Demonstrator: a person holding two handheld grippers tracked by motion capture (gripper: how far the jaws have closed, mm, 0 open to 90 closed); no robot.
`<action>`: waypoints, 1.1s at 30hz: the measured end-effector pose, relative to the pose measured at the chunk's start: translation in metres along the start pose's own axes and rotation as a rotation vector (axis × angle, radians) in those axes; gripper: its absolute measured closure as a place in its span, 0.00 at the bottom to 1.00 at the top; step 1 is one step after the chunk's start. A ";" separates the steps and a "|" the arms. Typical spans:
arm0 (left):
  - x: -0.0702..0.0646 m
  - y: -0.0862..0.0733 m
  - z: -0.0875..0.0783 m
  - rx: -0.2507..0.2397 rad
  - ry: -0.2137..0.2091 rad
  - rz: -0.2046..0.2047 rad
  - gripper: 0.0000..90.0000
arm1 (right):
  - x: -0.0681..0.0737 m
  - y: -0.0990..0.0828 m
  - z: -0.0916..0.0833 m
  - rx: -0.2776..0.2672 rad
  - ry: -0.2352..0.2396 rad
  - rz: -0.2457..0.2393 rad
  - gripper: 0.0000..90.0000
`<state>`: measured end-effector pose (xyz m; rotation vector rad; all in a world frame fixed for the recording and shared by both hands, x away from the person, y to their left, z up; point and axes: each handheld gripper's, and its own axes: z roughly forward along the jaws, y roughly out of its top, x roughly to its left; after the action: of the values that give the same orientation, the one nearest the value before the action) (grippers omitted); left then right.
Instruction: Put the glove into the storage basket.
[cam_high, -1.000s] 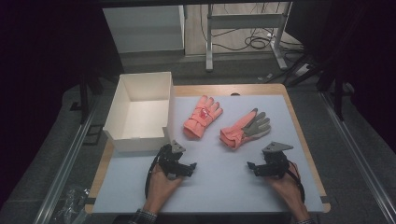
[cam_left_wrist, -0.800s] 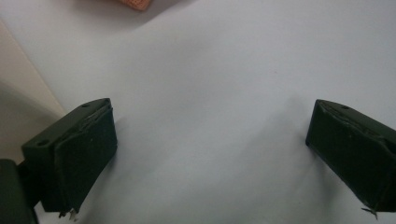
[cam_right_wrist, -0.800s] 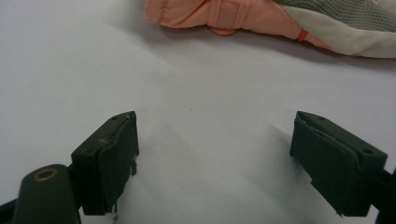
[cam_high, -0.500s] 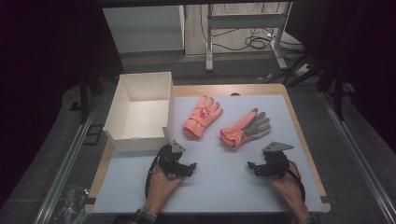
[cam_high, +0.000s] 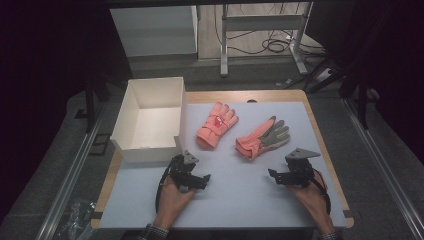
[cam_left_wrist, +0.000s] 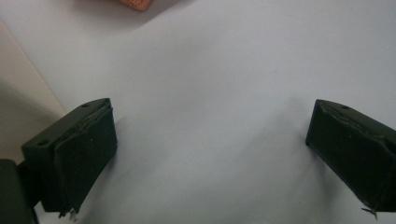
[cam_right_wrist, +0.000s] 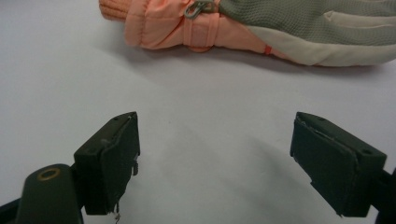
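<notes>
While nothing has shifted over the last second, both the left claw (cam_high: 204, 178) and right claw (cam_high: 272, 175) rest released on the tabletop (cam_high: 240, 200); the two salmon gloves (cam_high: 216, 125) (cam_high: 262, 138) lie at twelve o'clock, ungrasped, so work hasn't begun.

- Bench (cam_high: 320, 125): wooden top with a pale grey mat (cam_high: 250, 190) laid over most of it.
- Floor (cam_high: 390, 175): grey carpet either side of the bench; wood-toned strip at 12 o'clock.
- Metal rail (cam_high: 70, 180) runs along the floor at 8 o'clock.
- White cabinet (cam_high: 155, 30) stands at 11 o'clock.
- Grey metal frame (cam_high: 260, 25) at 12 o'clock, black cables (cam_high: 277, 45) coiled beneath.
- Room edges dark; light falls on the bench.
</notes>
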<state>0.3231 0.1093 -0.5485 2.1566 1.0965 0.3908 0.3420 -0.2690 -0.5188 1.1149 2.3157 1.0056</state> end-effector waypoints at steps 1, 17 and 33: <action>0.000 0.000 0.000 0.000 0.000 0.000 0.02 | 0.000 0.001 -0.001 -0.002 0.000 0.002 0.18; 0.000 0.000 0.000 0.000 0.000 0.004 0.02 | -0.011 0.020 0.001 0.015 0.013 0.000 0.20; 0.000 0.000 0.000 0.000 0.000 0.004 0.02 | -0.027 0.051 0.004 -0.038 0.020 0.052 0.38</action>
<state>0.3232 0.1095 -0.5485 2.1586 1.0927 0.3924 0.3871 -0.2667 -0.4825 1.1608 2.2848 1.0798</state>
